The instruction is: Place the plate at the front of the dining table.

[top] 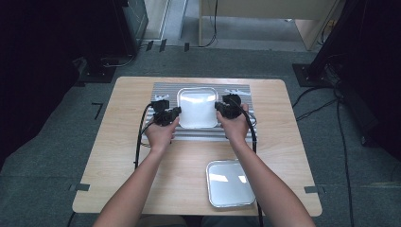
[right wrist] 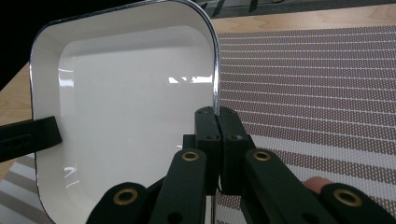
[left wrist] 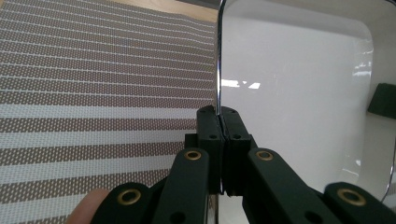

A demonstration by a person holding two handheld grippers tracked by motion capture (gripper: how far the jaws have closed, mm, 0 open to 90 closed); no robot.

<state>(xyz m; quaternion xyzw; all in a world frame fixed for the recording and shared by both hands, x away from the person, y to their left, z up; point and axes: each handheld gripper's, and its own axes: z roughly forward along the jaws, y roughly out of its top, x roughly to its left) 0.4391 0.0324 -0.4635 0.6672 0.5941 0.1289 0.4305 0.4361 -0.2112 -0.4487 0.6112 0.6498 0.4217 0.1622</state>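
A white tray (top: 197,108) with a shiny rim lies on a striped mat (top: 163,91) on the wooden surface (top: 123,146). The left gripper (top: 173,113) has its jaws pressed tight together on the tray's left rim. In the left gripper view the thin rim (left wrist: 218,60) runs straight up from between the jaws, with the mat (left wrist: 93,88) to one side and the white inside of the tray (left wrist: 299,84) to the other. The right gripper (top: 221,108) has its jaws squeezed on the tray's right rim. In the right gripper view the rim (right wrist: 215,79) also rises from between the jaws, the tray (right wrist: 130,112) spreads to the left, and the mat (right wrist: 317,84) lies to the right. A second tray (top: 230,183) sits on the bare surface, well behind the jaws, near the person's right arm
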